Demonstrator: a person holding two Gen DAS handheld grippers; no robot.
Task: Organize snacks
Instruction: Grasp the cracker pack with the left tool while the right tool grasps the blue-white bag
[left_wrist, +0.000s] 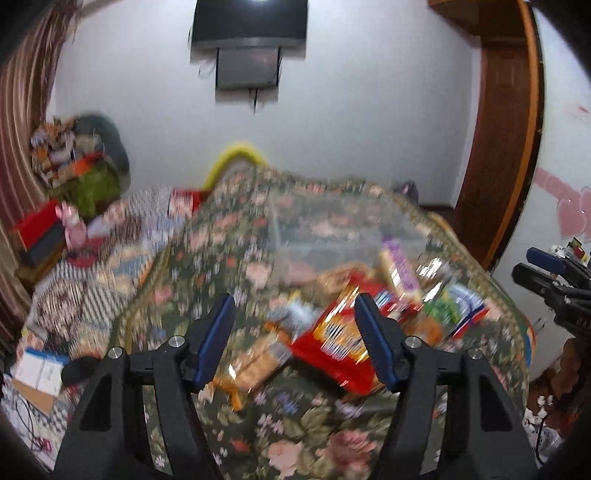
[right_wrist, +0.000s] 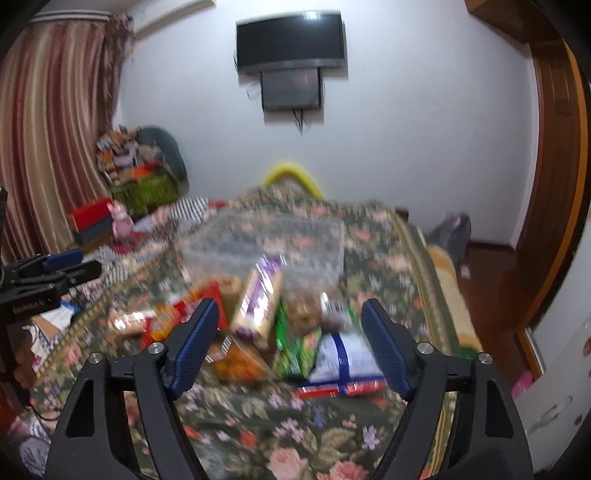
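left gripper: blue ribbed pads on black fingers, jaws partway apart, nothing between them, not touching anything afaict

right gripper: same build, also part open and empty, hanging over its own side of the pile

nearest to left: glossy red and orange crinkly snack bag, just ahead and a bit right of centre, long axis running diagonally up toward the right pad. I'd guess that's the left hand's pick

nearest to right: white foil pouch with blue stripe, flat, dead ahead and low between the fingers, green packet touching its left side

middle of pile: cream and purple long flat box, tilted, propped on the others

clear plastic tub: rigid, rectangular, see-through, looks empty, sits just beyond the pile, so everything goes forward and away

bed: soft flowery green cover, so packets may sink or slide when pinched

blur: heavy, labels unreadable
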